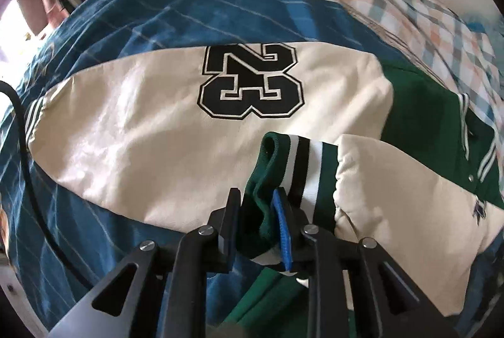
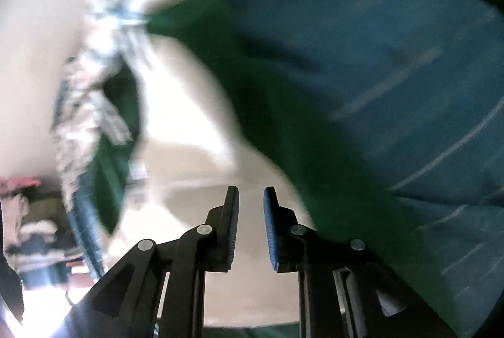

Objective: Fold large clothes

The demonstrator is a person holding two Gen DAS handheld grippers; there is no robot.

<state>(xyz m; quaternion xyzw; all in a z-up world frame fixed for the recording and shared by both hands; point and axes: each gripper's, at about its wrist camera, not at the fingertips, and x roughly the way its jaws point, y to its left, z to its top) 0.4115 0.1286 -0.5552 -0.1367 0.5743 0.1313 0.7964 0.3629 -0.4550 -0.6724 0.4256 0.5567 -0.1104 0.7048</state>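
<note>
The left gripper pinches the green ribbed cuff of a varsity jacket, its blue pad half buried in the knit. That cream sleeve lies across the other sleeve, which bears a black 23; the green body is largely covered. The jacket lies on a blue bedspread beside a checked quilt. The right gripper stands slightly apart, nothing between its fingers, over blurred cream and green cloth.

Daylit; left view sharp, right view heavily motion-blurred, perhaps overexposed.
</note>
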